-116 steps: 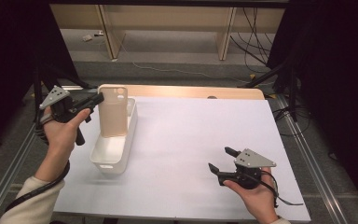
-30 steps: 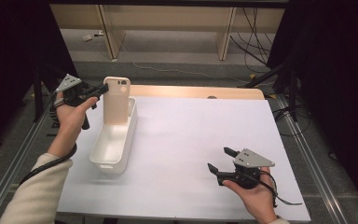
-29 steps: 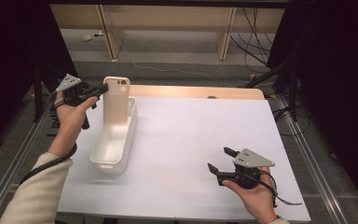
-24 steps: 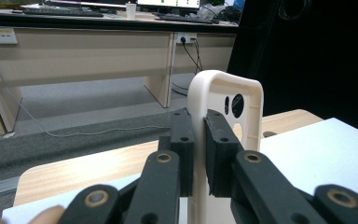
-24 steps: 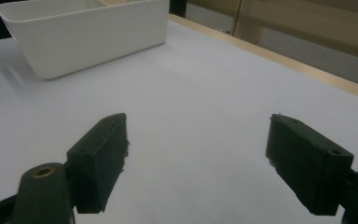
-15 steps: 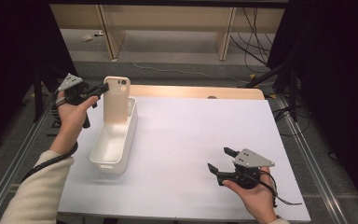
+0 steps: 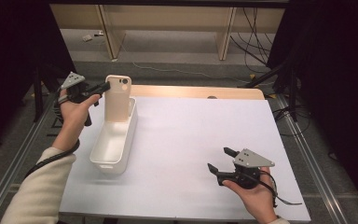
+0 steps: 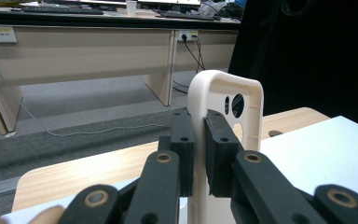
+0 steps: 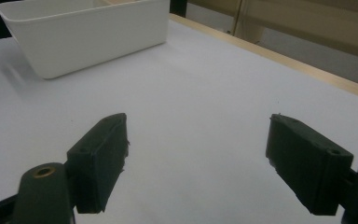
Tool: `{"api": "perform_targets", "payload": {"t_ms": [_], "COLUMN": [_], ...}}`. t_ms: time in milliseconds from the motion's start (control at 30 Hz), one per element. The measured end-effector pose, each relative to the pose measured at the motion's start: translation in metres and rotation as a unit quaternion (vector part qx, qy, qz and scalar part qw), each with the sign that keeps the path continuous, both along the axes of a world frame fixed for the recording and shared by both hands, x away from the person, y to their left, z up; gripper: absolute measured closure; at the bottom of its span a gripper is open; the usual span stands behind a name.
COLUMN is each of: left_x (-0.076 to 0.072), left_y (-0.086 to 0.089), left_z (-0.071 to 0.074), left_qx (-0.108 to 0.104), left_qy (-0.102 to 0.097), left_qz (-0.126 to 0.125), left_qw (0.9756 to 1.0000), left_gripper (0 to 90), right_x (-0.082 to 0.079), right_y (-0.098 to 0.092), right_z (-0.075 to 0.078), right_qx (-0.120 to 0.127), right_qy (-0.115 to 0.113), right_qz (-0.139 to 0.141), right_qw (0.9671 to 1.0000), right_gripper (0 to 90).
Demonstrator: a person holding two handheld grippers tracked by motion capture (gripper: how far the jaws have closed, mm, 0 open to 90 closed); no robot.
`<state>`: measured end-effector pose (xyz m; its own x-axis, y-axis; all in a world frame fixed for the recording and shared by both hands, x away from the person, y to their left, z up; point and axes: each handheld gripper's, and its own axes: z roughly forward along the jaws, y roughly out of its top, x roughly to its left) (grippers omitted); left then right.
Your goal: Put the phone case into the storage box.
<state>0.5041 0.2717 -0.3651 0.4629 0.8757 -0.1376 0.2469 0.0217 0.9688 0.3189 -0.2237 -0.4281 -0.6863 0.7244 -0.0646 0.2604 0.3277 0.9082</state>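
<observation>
A cream phone case (image 7: 118, 99) stands upright at the far end of a white bin (image 7: 113, 142) on the left of the white table. My left gripper (image 7: 103, 87) is shut on the case's left edge near its top; up close the two black pads (image 8: 183, 140) press on the thin cream wall of the case (image 8: 223, 100). At the front right my right gripper (image 7: 218, 159) rests low over the table, open, its jaws wide apart with bare table between them (image 9: 196, 154). The white bin (image 9: 88, 32) lies beyond it to the left.
The white sheet (image 7: 191, 135) covers most of the table, with a wooden strip (image 7: 196, 91) along the far edge. Metal rails run down both sides. Desks and cables stand on the floor beyond.
Since the oldest frame my left gripper has lifted the phone case a little higher and farther back in the bin. Over the last second nothing has visibly moved.
</observation>
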Motion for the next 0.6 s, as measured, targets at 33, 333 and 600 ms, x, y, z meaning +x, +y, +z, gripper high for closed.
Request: {"api": "perform_targets", "payload": {"t_ms": [33, 333, 600], "left_x": [0.0, 0.0052, 0.0095], "left_y": [0.0, -0.002, -0.0034], "left_z": [0.0, -0.0027, -0.005], "left_qx": [0.0, 0.001, 0.003], "left_qy": [0.0, 0.006, 0.01], "left_qz": [0.0, 0.0, 0.002], "left_qw": [1.0, 1.0, 0.9999], "left_gripper": [82.8, 82.8, 82.8], "right_x": [0.0, -0.001, -0.0001], "right_y": [0.0, -0.0004, -0.0006], "right_z": [0.0, 0.0008, 0.0004], "right_qx": [0.001, 0.001, 0.0], "right_qy": [0.0, 0.01, 0.002], "right_qz": [0.0, 0.001, 0.0], "right_qw": [1.0, 0.9999, 1.0], "right_gripper": [22.1, 22.1, 22.2]}}
